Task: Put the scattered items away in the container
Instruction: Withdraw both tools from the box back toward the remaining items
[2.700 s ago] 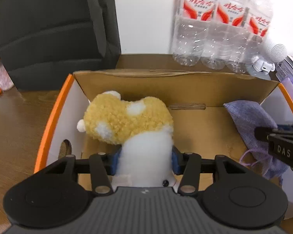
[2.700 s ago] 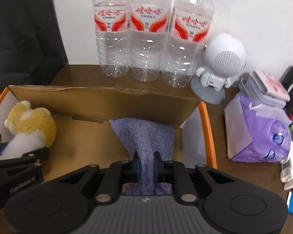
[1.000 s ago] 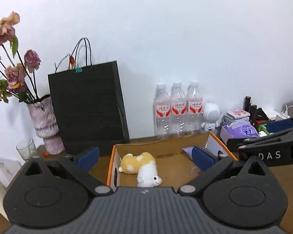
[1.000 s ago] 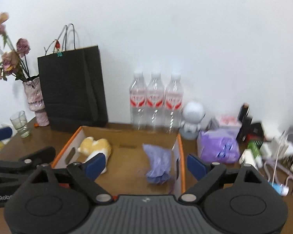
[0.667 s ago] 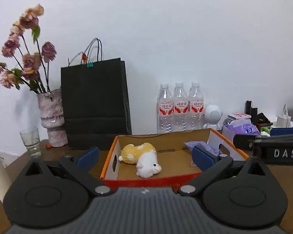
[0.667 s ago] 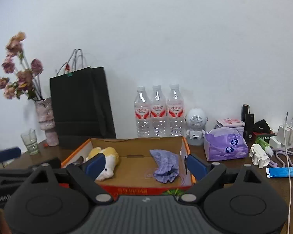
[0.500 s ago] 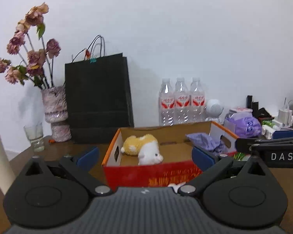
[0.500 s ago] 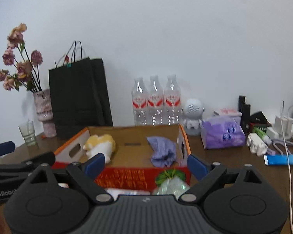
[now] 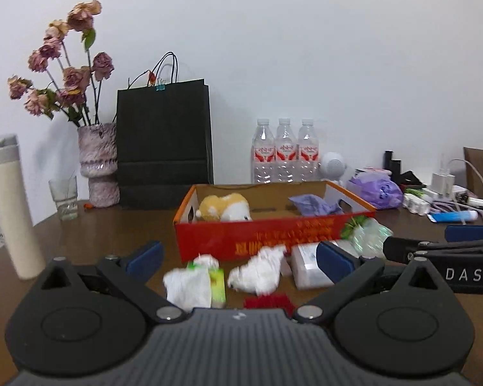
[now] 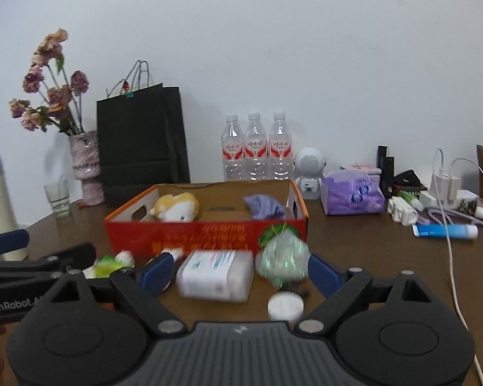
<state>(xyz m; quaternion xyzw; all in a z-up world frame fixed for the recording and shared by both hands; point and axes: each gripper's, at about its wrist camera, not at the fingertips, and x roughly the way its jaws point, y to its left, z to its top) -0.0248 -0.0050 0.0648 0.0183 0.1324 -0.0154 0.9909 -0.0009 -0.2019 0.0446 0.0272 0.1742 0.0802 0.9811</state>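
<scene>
Clutter lies on the tabletop [image 10: 354, 257] ahead of both claws, in front of the red box [image 10: 206, 234]; the left claw [image 9: 238, 262] stands wide and holds nothing, its blue pads [image 9: 144, 257] well apart; between and just beyond them lie a white wad [image 9: 188, 281] touching a green packet [image 9: 217, 284], a second white wad [image 9: 257, 271] and a red brush [image 9: 267, 300] nearest the claw's body; by its right pad lies a white pack [image 9: 304, 267]; past that pad sits a crinkly green bag [image 9: 365, 231], against the box's front corner; the right claw [image 10: 238, 271] is likewise wide and empty; between its pads [image 10: 156, 271] lies the white pack [image 10: 217, 273], blurred, with the green bag [image 10: 281, 259] just inside the right pad and a round white lid [image 10: 286, 305] nearer the claw's body; the box stands straight beyond both claws, open on top; inside it a plush toy [image 10: 177, 209] lies at the left end and a purple cloth [image 10: 262, 210] at the right end, apart from each other; each claw shows at the edge of the other's view, the right claw [image 9: 441, 257] to the right of the left one, the left claw [image 10: 32, 263] to the left; behind the box stand three bottles [image 10: 256, 148], with a black bag [image 10: 141, 148] and a vase [image 10: 85, 167] further left; right of the box lies a purple tissue pack [image 10: 352, 194].
</scene>
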